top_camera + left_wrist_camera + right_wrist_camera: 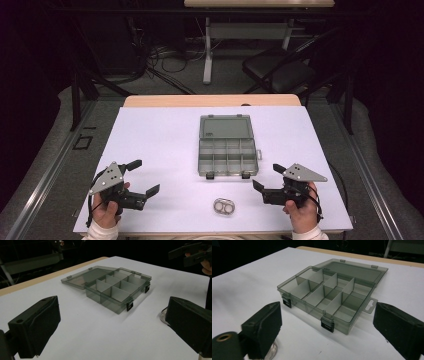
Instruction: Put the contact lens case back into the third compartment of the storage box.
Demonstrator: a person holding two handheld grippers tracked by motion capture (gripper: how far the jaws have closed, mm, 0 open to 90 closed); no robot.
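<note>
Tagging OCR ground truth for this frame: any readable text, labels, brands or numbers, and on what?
None readable.
The grey translucent plastic compartment box, lid open flat, shows no lettering in either gripper view.
The small clear round item near the table's front edge: too small to tell.
The white table cover, left gripper and right gripper: no markings visible.

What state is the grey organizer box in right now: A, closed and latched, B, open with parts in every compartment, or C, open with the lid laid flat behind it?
C: the organizer box has its lid flat on the table behind it, compartments empty.
</note>
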